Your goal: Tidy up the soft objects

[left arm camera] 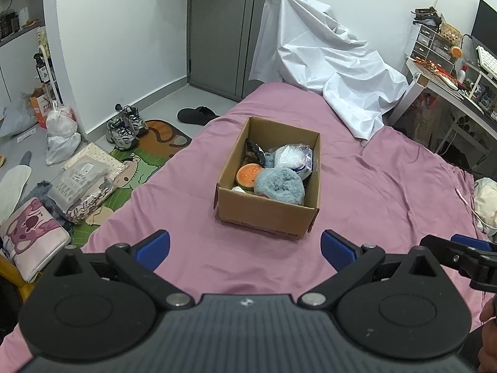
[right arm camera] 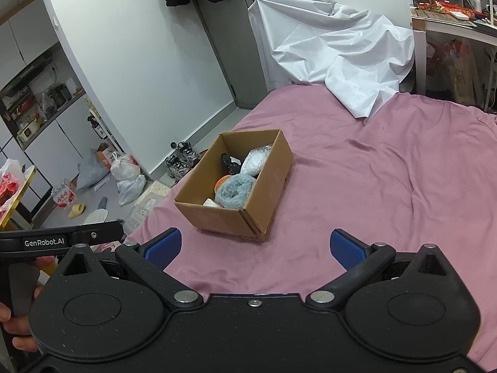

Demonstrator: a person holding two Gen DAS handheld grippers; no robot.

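On the floor at left, a pair of sneakers [left arm camera: 125, 127] and plastic bags [left arm camera: 60, 135] sit beside a pink bed [left arm camera: 388, 192]. The left gripper [left arm camera: 245, 250] and right gripper [right arm camera: 254, 250] both hover wide apart, empty, above the bedcover. Ahead stands an open cardboard box [left arm camera: 267, 214] holding a fluffy blue-grey toy [left arm camera: 279, 188], an orange burger toy [left arm camera: 248, 175] partly hidden, and a clear-wrapped bundle [left arm camera: 292, 157]. Darker items behind are hard to identify. A white sheet [left arm camera: 326, 68] drapes something at far right.

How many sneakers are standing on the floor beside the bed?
2. One sneaker stands on the edge of the floor mat near the white wall; the second sneaker stands just behind it, closer to the door. Others may be hidden.
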